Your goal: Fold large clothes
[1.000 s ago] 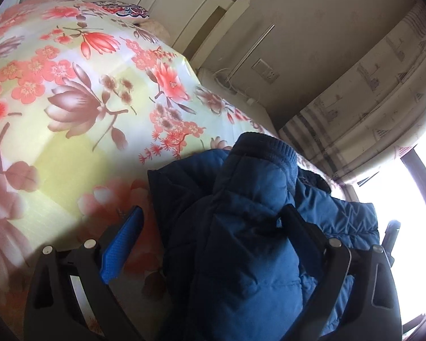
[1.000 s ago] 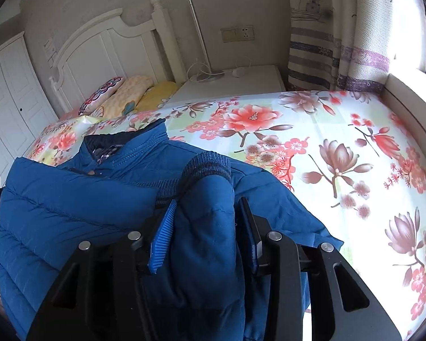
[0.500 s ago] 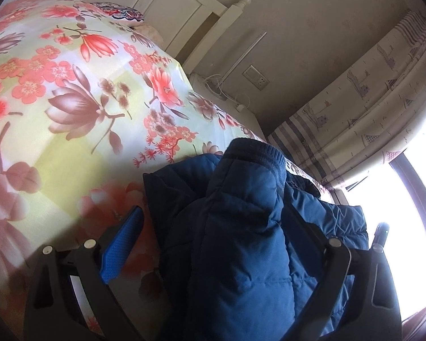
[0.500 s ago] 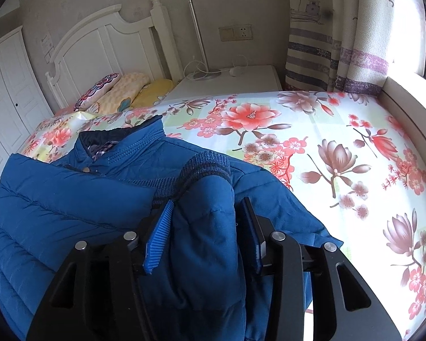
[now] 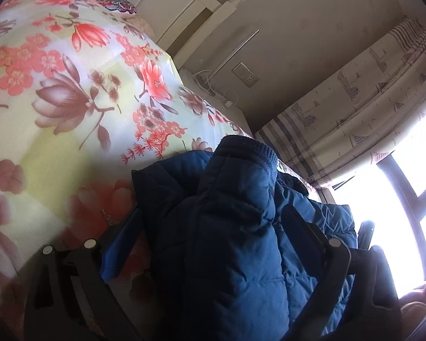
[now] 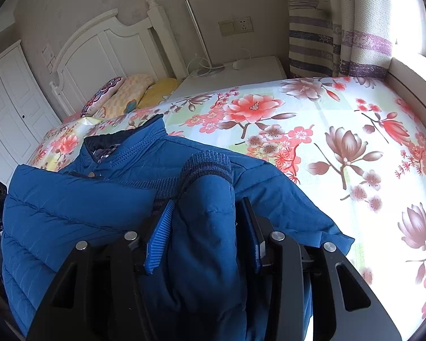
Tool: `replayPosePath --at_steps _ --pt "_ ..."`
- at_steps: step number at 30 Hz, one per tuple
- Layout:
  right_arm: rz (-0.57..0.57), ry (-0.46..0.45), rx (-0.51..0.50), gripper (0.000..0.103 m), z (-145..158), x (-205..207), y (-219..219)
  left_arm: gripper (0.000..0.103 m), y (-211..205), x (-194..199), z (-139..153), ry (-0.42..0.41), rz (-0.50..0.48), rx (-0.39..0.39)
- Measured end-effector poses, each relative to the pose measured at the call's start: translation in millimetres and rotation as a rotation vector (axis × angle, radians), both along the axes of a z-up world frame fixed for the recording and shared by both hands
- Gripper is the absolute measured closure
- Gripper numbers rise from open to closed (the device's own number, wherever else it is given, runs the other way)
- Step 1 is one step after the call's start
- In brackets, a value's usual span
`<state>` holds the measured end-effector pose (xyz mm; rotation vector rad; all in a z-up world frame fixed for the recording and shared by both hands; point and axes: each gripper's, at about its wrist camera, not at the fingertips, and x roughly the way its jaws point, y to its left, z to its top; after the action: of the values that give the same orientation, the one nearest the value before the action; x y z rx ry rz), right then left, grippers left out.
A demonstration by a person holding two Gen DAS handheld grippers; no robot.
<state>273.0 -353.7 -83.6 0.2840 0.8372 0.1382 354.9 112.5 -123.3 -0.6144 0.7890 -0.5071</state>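
A blue padded jacket [image 6: 79, 213] lies on a bed with a floral sheet [image 6: 326, 130], its collar toward the headboard. One sleeve with a dark knit cuff [image 6: 206, 164] lies between the fingers of my right gripper [image 6: 204, 227], which is shut on it. In the left wrist view the other sleeve [image 5: 235, 213], cuff up, fills the space between the fingers of my left gripper [image 5: 213, 236]. The jaws stand wide, with the sleeve against the right finger and the left blue pad [image 5: 119, 250] clear of it.
A white headboard [image 6: 105, 48] and several pillows [image 6: 127, 91] are at the far end of the bed. A white nightstand [image 6: 235, 71] with a lamp stands beside it. Striped curtains [image 6: 340, 28] and a bright window are to the right. A white wardrobe [image 6: 5, 108] stands on the left.
The left wrist view has tilted and shifted a little, with the sleeve still between the fingers. The right gripper keeps its hold on its sleeve and has barely moved.
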Motion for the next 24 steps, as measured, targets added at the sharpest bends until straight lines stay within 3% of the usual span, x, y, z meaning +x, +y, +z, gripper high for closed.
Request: replayPosePath --at_steps 6,10,12,14,16,20,24 --pt "0.000 -0.012 -0.015 0.067 3.8 -1.3 1.9 0.007 -2.4 -3.7 13.9 -0.021 0.051 0.071" --pt "0.009 -0.078 -0.142 0.072 21.3 -13.5 19.2 0.011 -30.2 4.2 46.8 -0.043 0.030 0.324" --pt "-0.006 -0.115 -0.157 0.078 33.9 -22.2 20.8 0.059 -45.9 13.6 50.6 -0.020 -0.039 0.396" --pt "-0.025 -0.160 -0.120 0.080 50.7 -35.3 17.1 0.079 -56.8 16.4 46.7 0.012 -0.062 0.439" --pt "-0.038 -0.209 -0.128 0.081 68.4 -52.1 18.9 0.088 -55.5 0.5 52.6 -0.043 -0.041 0.440" --pt "-0.048 -0.280 -0.107 0.082 95.0 -80.4 22.5 0.089 -32.4 -35.8 78.0 -0.129 0.037 0.335" --pt "-0.088 -0.343 -0.124 0.083 124.3 -76.9 20.3 0.089 -39.8 -29.4 111.3 -0.190 0.018 0.354"
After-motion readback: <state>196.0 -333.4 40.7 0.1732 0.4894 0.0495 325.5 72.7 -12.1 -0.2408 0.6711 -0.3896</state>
